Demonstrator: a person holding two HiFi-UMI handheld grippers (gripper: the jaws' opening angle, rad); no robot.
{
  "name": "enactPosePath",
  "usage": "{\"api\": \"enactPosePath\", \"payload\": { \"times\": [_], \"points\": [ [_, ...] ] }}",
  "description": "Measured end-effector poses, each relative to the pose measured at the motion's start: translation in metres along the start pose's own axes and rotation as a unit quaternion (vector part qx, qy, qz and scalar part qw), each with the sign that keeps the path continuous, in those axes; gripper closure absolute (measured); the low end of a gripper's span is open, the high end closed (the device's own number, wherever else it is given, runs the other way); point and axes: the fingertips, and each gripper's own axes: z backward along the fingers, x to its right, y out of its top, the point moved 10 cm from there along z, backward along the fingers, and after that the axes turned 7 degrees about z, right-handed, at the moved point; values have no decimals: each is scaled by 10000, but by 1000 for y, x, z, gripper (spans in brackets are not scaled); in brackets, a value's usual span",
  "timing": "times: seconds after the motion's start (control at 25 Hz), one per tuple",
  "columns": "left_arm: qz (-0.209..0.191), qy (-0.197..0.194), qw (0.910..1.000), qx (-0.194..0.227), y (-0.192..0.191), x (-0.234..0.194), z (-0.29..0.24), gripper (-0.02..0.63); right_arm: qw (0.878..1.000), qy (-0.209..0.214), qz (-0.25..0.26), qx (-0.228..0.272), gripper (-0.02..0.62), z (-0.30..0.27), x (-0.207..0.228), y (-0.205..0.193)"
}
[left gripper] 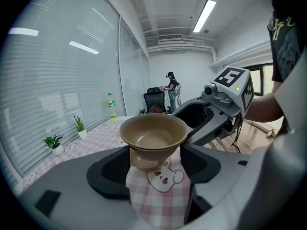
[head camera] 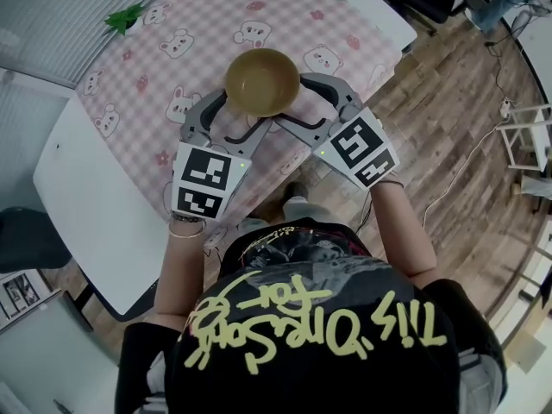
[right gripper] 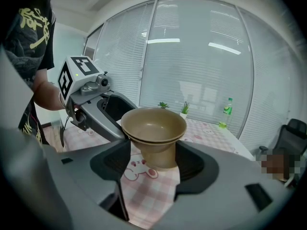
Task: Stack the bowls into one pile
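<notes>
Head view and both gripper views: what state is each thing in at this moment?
bowl stack: two bowls nested, upright, empty, held between both grippers.
left gripper: jaws closed on the stack's lower bowl.
right gripper: jaws closed on the same lower bowl, from the other side.
bottle: upright.
potted plants: upright.

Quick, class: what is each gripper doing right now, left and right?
Left gripper: closed on the base of the bowl stack.
Right gripper: closed on the same bowl stack, from the opposite side.
</notes>
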Motion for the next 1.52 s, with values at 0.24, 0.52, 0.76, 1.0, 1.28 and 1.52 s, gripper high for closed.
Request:
{"api": "enactPosePath", "payload": {
  "times": [0.24, 0.52, 0.76, 1.0, 1.28, 1.52],
  "points": [
    [121, 43, 9999, -96, -9, -6, -20, 280, 9998, 146, 60, -89, 299, -13, 11, -14],
    [210, 59, 9991, -370, -13, -16, -40, 278, 9992, 326, -108, -204, 299, -28, 24, -28],
    [313, -75, 9974, -645, -23, -21, -55, 261, 9981, 452, -253, -339, 299, -37, 27, -43],
    [63, -20, 9969, -788, -25, -20, -60, 231, 9973, 433, -518, -295, 298, -38, 27, -51],
    [-23, -12, 9960, -888, -32, -16, -60, 199, 9970, 299, -668, -263, 298, -33, 22, -53],
    [135, 86, 9979, -629, -34, -16, -40, 199, 9966, -4, -823, -101, 298, -19, 13, -44]
  ]
}}
